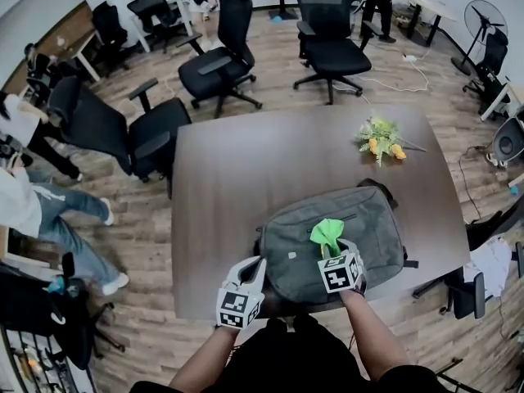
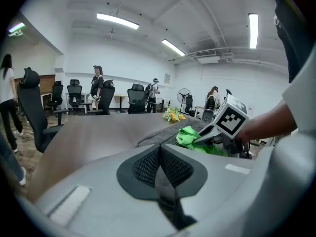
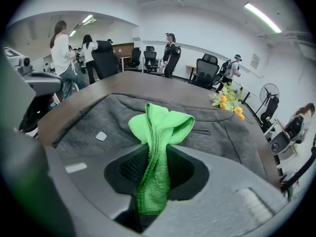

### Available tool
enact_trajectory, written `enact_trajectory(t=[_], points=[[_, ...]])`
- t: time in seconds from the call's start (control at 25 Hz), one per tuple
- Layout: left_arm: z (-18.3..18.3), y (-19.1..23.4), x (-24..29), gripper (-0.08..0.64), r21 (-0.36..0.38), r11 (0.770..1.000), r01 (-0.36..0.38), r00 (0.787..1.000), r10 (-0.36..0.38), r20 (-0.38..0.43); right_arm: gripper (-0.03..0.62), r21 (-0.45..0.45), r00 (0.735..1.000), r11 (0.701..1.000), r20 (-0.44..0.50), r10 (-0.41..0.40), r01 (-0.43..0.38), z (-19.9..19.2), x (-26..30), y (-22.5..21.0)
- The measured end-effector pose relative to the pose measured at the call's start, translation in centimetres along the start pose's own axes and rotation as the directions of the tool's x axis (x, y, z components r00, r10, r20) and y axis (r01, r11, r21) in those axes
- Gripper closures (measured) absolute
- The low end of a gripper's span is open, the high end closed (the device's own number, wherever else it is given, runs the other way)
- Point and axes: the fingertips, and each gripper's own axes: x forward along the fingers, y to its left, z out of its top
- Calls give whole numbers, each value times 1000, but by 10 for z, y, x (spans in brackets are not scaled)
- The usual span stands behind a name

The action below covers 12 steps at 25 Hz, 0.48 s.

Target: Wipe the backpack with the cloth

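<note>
I am working the wiping step with the right gripper (image 1: 333,252), whose jaws are pinching the green cloth (image 3: 159,141) along its middle, so a bunched loop of it is standing out beyond the tips. The cloth is resting over the near part of the grey backpack (image 1: 372,219), which is lying flat on the dark table (image 1: 270,162) close to my edge of it. From the head view I am judging that the loop is meeting the fabric, though I cannot tell how firmly it is pressing. The left gripper (image 1: 253,268) is sitting just beside the backpack's near left corner with its jaws pressed together on nothing; whether it is touching the bag I cannot tell. The yellow flowers (image 1: 378,142) are lying well apart, toward the far right of the table. For the next move I am thinking of pressing the loop down and dragging it across the top panel, and I am expecting to need the left gripper bracing the bag so it is not sliding with the stroke.
</note>
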Motion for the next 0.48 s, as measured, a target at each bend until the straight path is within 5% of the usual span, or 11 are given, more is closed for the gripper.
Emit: enact_trajectory(t=[0.48], points=[[1,-25,11,538,25,998,63,998,-63,5,492,-33,971,972,-38,-235,234,-7,-31,-123]])
